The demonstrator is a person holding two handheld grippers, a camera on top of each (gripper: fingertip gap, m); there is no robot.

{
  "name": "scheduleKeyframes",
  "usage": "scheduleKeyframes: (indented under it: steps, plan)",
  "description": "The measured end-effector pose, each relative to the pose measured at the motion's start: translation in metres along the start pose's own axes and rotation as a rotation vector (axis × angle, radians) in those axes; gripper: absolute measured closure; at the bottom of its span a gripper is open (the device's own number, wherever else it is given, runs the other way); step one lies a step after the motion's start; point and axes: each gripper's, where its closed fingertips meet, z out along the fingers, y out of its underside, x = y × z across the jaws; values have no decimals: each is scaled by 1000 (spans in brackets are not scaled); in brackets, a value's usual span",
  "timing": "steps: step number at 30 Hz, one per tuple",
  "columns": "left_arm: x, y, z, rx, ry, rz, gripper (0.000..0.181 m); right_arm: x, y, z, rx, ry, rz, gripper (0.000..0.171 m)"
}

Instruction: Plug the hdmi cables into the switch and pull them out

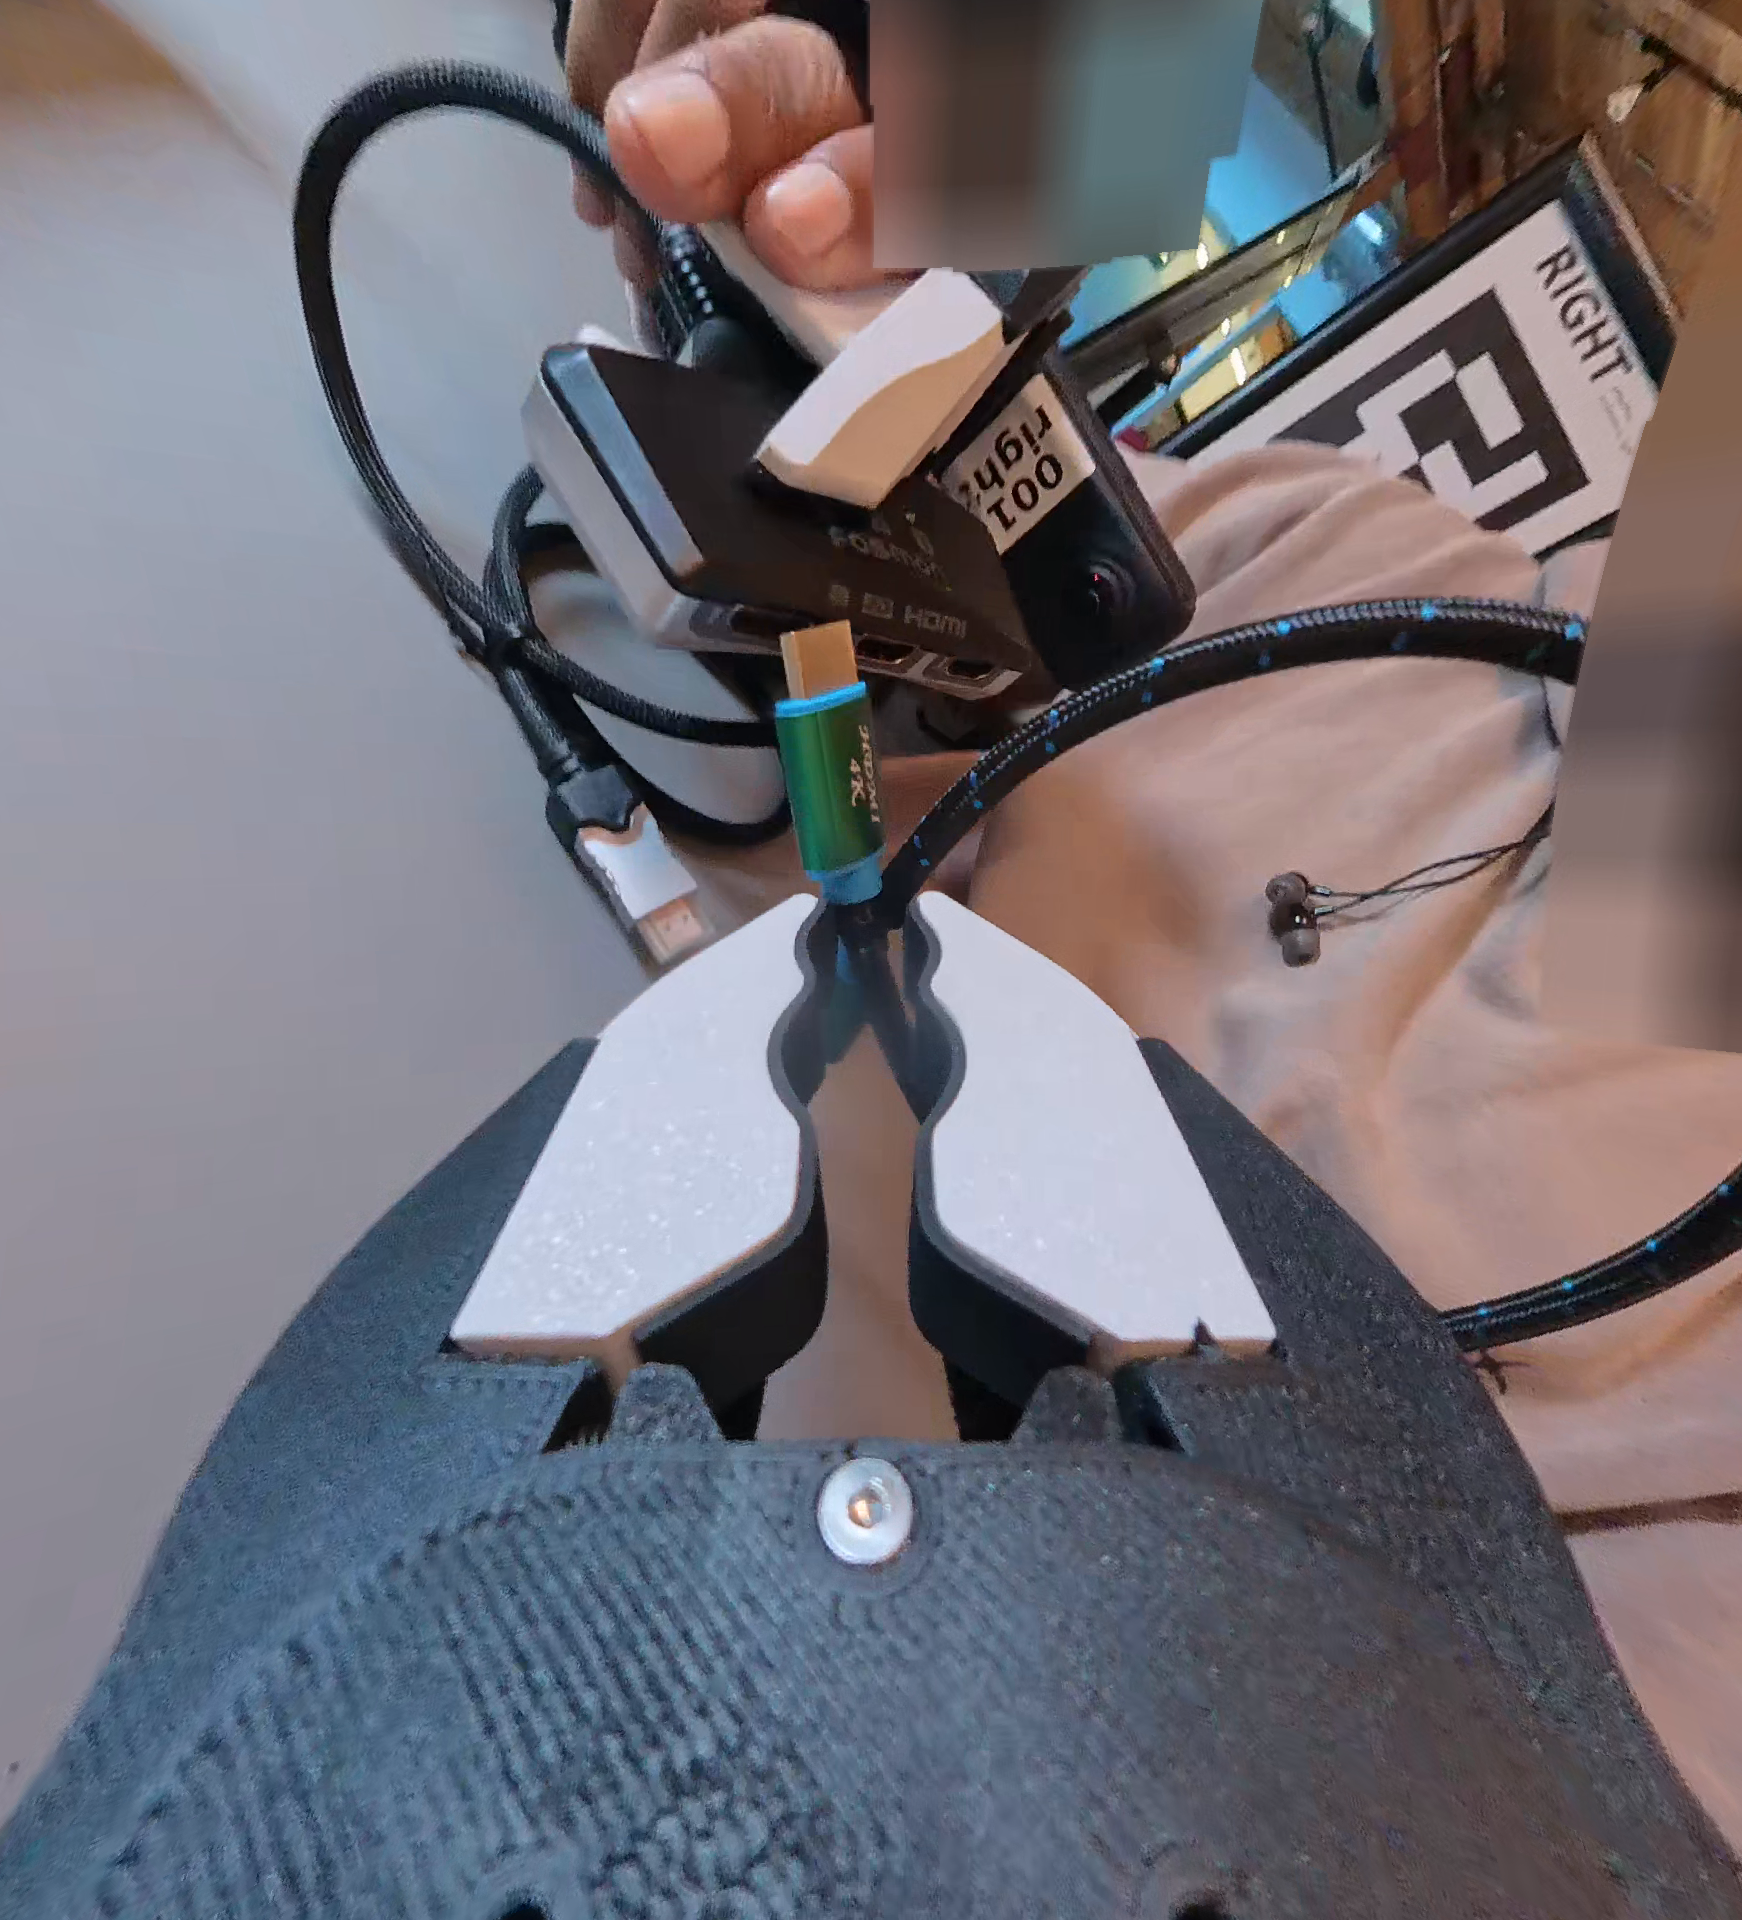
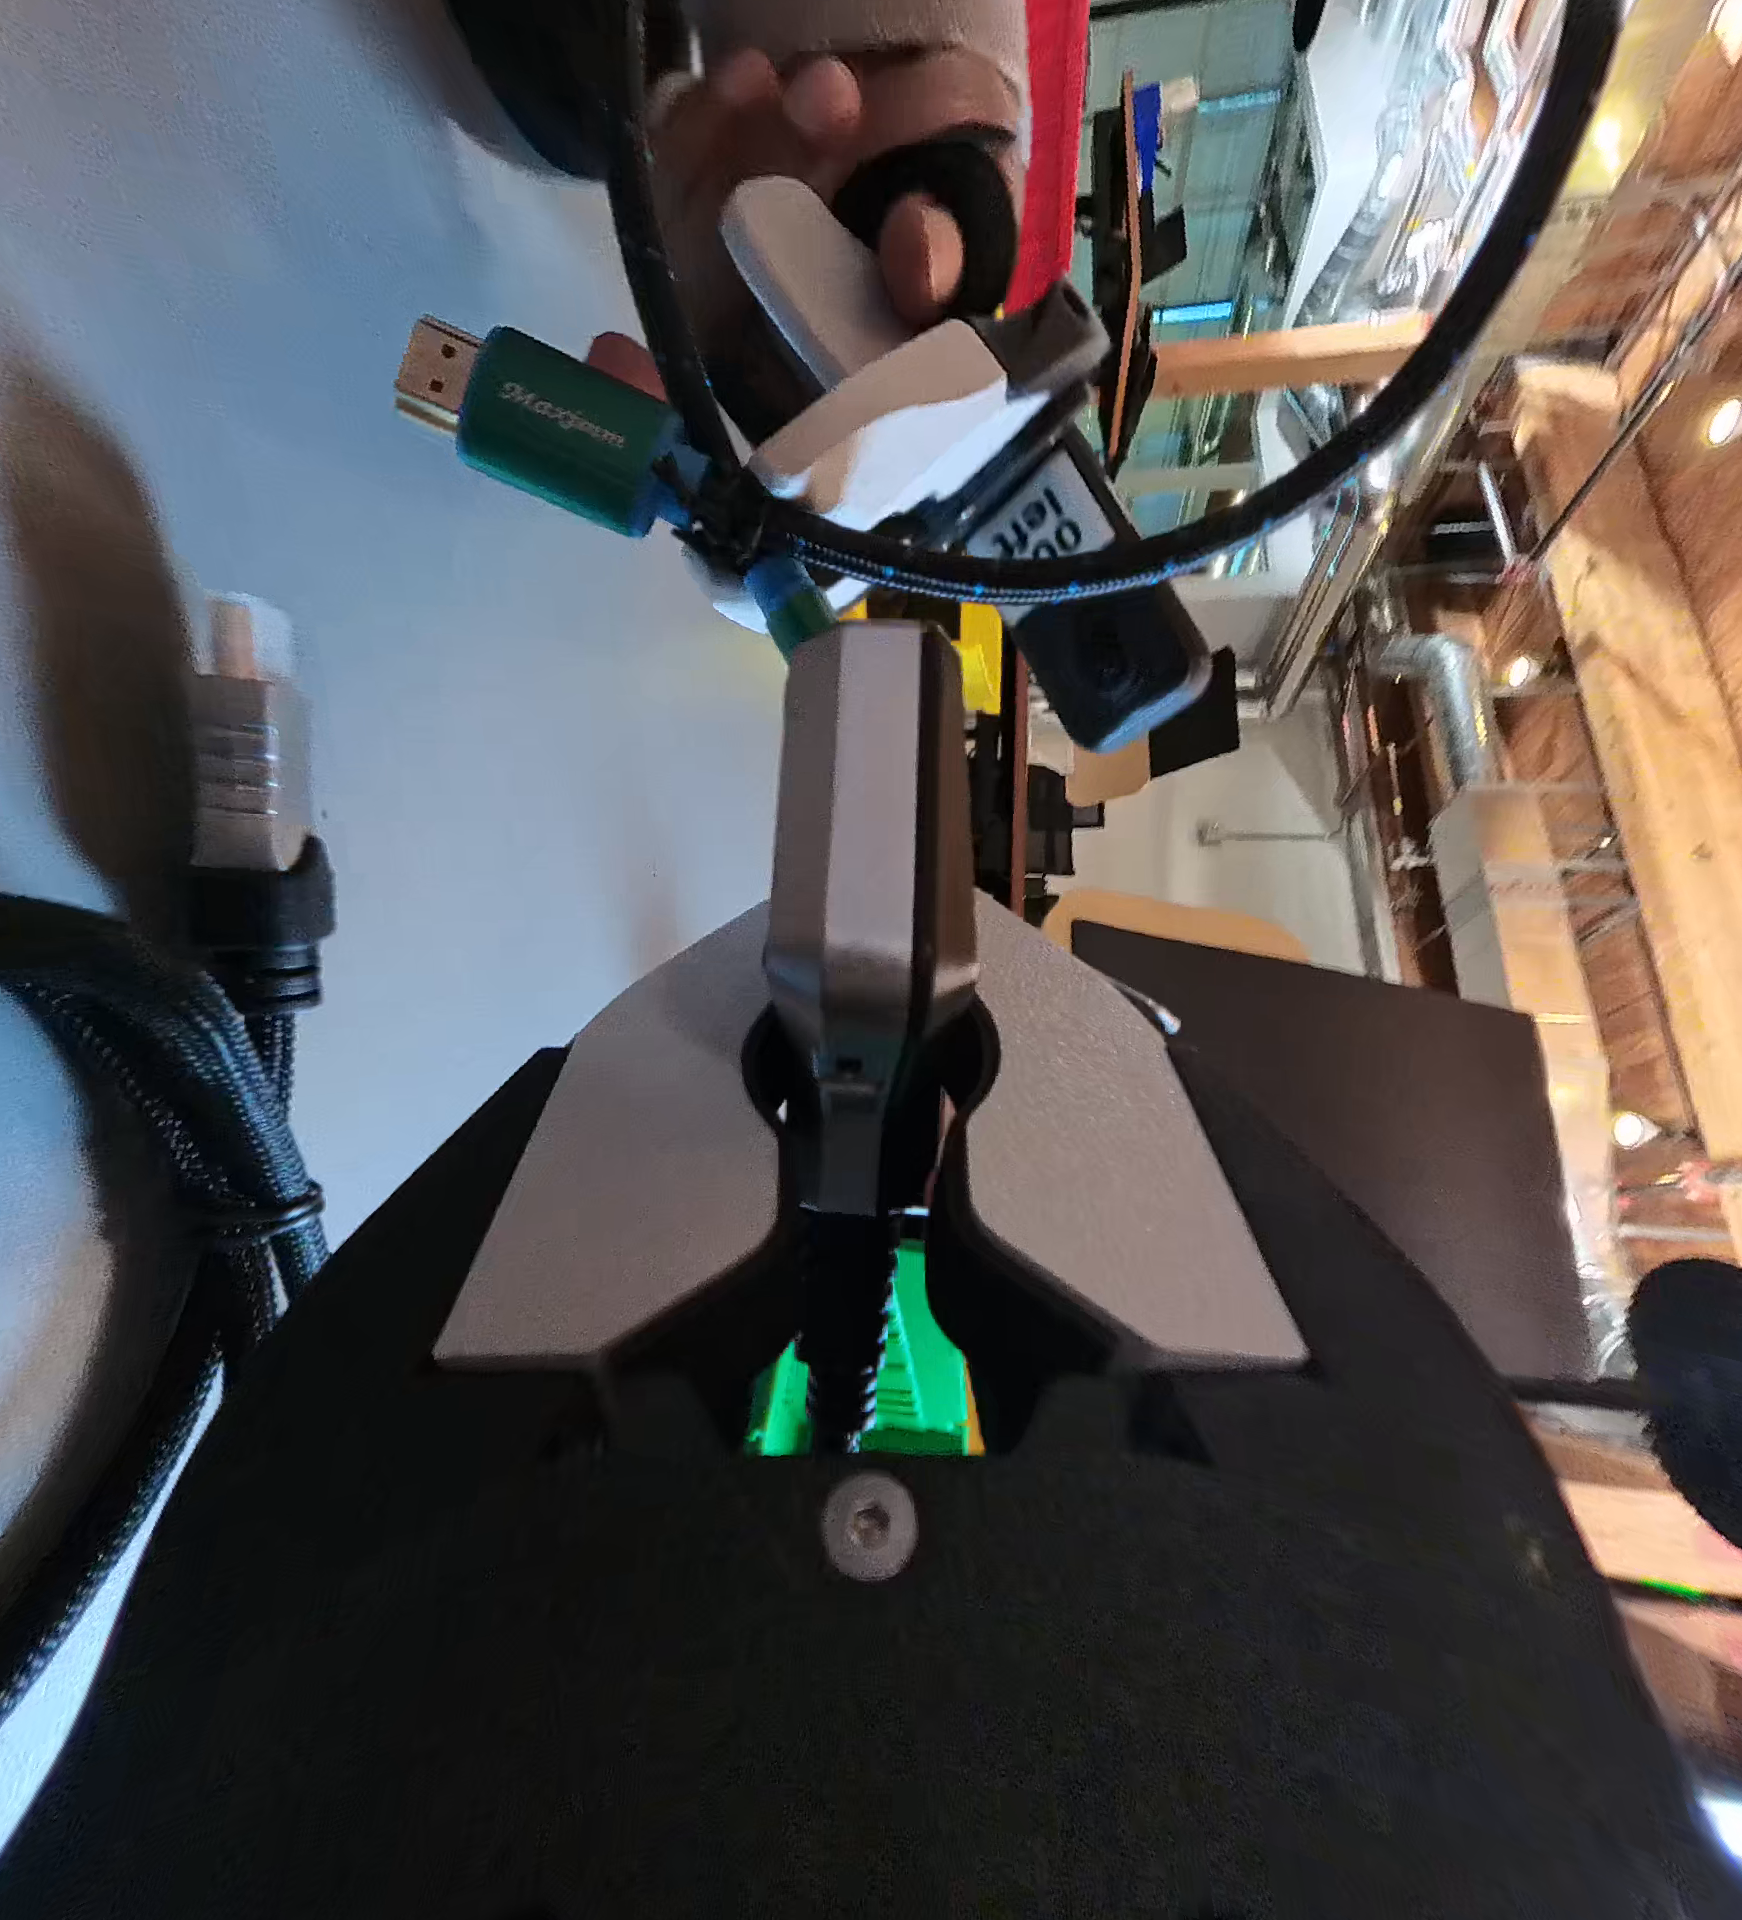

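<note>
plug (image 1: 831, 774) green, blue-tipped | cable (image 1: 1262, 649) black, blue-flecked | switch (image 1: 628, 499) grey-black

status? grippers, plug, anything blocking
Left gripper shut on green HDMI cable behind plug. Right gripper shut on switch. Plug tip at port, not seated. Nothing blocking.

The left claw (image 1: 865, 940) has pale grey, wavy-edged fingers (image 1: 659, 1132) on a ribbed black printed body with a silver screw (image 1: 865, 1509) behind them. The right claw (image 2: 872, 1049) matches, screw (image 2: 868, 1527) included. Behind the left claw, the person's sleeve (image 1: 1293, 790) is beige.
</note>
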Motion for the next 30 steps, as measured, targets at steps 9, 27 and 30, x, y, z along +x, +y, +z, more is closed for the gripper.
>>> scheduleKeyframes:
  steps: [9,27,30]
  plan:
    - [0,18,0,-262,-19,-100,169,-11,-14,-4,70,10,-102,148]
    - [33,19,12,-310,124,-67,170,-6,-40,-23,168,-13,-120,149]
    - [48,21,21,-266,205,22,171,-1,-49,-33,198,-11,-90,149]
